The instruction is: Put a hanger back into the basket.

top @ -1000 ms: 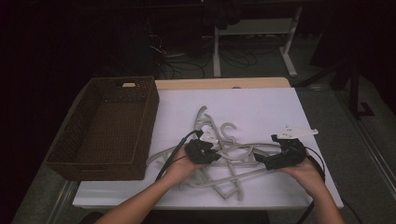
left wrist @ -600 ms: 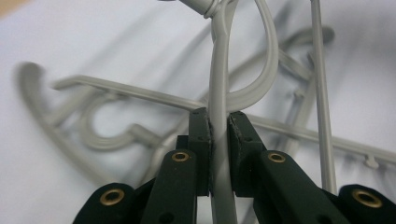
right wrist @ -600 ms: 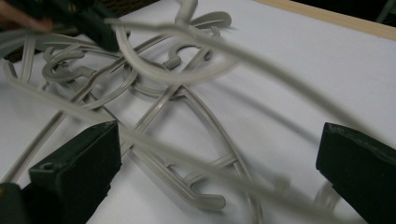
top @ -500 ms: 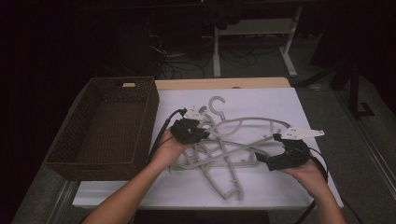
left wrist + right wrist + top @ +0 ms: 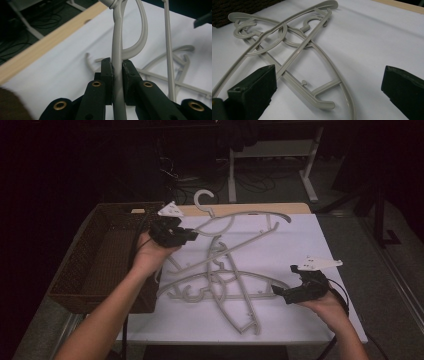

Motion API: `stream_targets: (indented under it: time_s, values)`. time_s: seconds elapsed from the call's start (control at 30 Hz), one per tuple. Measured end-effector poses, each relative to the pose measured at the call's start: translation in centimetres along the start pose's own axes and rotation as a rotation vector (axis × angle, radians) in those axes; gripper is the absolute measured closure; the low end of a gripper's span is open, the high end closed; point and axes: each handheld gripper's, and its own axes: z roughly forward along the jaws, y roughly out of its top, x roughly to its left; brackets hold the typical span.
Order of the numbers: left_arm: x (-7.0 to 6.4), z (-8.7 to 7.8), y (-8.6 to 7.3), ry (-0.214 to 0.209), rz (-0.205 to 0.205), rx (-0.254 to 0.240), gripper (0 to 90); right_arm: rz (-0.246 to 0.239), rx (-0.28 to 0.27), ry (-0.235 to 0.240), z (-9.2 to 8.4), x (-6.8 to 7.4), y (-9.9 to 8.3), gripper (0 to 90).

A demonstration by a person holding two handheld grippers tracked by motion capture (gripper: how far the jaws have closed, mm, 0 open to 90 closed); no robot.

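Note:
My left gripper (image 5: 191, 235) is shut on a grey plastic hanger (image 5: 250, 213) and holds it tilted above the white table (image 5: 305, 240), just right of the basket. In the left gripper view the black pads (image 5: 107, 72) pinch the hanger's thin bar (image 5: 117, 50) close to its neck. Several more grey hangers (image 5: 235, 296) lie crossed in a loose heap on the sheet. My right gripper (image 5: 278, 293) rests low at the heap's right end with its jaws wide apart. Between those jaws lies a hanger (image 5: 297, 86) flat on the table, touched by neither pad.
A dark wicker basket (image 5: 95, 265) stands along the table's left side. A wooden strip (image 5: 280, 208) runs along the far edge. Beyond it the floor is dark, with a white stand (image 5: 310, 175) and cables.
My left gripper has risen and swung back and left toward the basket, lifting one hanger out of the heap. The right gripper has stayed put.

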Motion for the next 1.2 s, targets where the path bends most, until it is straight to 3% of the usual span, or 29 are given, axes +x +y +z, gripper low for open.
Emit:
stream_targets:
  time_s: [0.23, 0.5, 0.57, 0.77, 1.0, 1.2]
  values:
    - [4.0, -4.0, -1.4, 0.086, -0.025, -0.002, 81.7, 0.001, 0.015, -0.002, 0.4, -0.1, -0.2, 0.0]
    - [8.0, -8.1, -4.8, 0.173, -0.072, -0.012, 81.7, 0.009, 0.032, -0.008, 0.8, -0.3, -0.5, 0.0]
    - [8.4, -8.6, -5.3, 0.183, -0.075, -0.016, 81.7, 0.012, 0.033, -0.011, 0.8, -0.3, -0.6, 0.0]
    - [11.5, -12.0, -8.3, 0.248, -0.112, -0.021, 81.7, 0.030, 0.037, -0.028, 0.9, -0.5, -0.7, 0.0]
    - [14.0, -14.4, -11.5, 0.308, -0.152, -0.011, 81.6, 0.034, 0.050, -0.045, 1.1, -0.5, -0.8, 0.0]
    - [15.5, -15.3, -14.0, 0.353, -0.182, 0.017, 81.6, 0.038, 0.055, -0.047, 1.2, -0.5, -1.0, 0.0]
